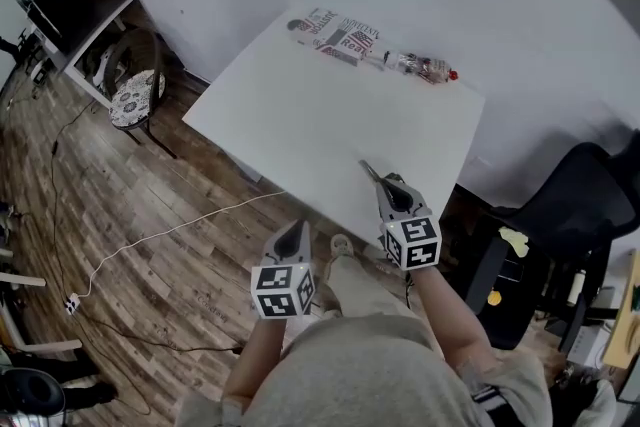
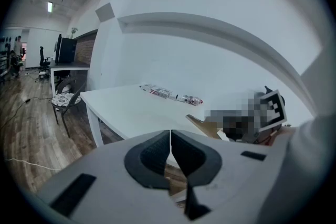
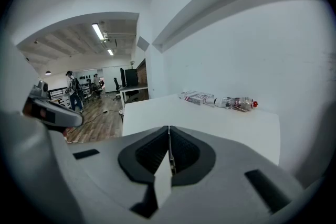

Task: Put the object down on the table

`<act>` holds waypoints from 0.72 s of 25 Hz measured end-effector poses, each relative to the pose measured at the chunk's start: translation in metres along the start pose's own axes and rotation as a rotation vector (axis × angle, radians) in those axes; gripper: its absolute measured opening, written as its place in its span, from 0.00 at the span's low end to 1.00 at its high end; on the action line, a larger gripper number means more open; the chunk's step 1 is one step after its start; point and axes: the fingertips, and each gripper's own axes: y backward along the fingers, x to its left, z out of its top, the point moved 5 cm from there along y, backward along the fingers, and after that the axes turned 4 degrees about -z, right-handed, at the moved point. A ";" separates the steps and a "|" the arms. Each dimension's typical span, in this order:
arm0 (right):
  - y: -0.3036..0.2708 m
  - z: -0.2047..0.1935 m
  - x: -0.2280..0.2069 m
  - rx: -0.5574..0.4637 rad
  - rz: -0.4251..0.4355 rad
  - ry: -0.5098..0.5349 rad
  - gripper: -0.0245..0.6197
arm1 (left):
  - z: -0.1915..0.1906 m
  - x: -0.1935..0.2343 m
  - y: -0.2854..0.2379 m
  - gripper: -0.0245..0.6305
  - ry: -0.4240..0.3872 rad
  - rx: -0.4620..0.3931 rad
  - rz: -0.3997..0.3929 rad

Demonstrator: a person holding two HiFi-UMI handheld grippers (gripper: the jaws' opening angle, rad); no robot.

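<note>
My right gripper (image 1: pixel 380 179) hovers over the near edge of the white table (image 1: pixel 300 125). It is shut on a thin flat light-coloured piece (image 1: pixel 365 167) whose pointed end sticks out past the jaws. In the right gripper view that piece (image 3: pixel 164 186) shows edge-on between the pads (image 3: pixel 152 152). The left gripper view shows the same piece (image 2: pixel 202 124) as tan, above the table edge. My left gripper (image 1: pixel 297 229) is shut with nothing in it, lower and off the table's near side; its pads (image 2: pixel 155 152) meet.
A printed box (image 1: pixel 335 37) and a clear plastic bottle with a red cap (image 1: pixel 425 67) lie along the table's far edge by the wall. A cushioned chair (image 1: pixel 135 95) stands to the left, a black office chair (image 1: pixel 560 205) to the right. A white cable (image 1: pixel 170 235) runs over the wooden floor.
</note>
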 end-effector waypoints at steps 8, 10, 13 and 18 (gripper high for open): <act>-0.034 -0.015 -0.013 0.056 -0.004 -0.010 0.05 | 0.004 0.010 -0.022 0.05 -0.007 0.025 0.003; -0.039 -0.018 -0.015 0.066 -0.005 -0.013 0.05 | 0.005 0.011 -0.026 0.05 -0.011 0.033 0.000; -0.045 -0.022 -0.016 0.078 -0.006 -0.017 0.05 | 0.004 0.012 -0.030 0.05 -0.014 0.041 -0.003; -0.054 -0.027 -0.019 0.097 -0.006 -0.017 0.05 | 0.005 0.013 -0.039 0.05 -0.021 0.053 -0.011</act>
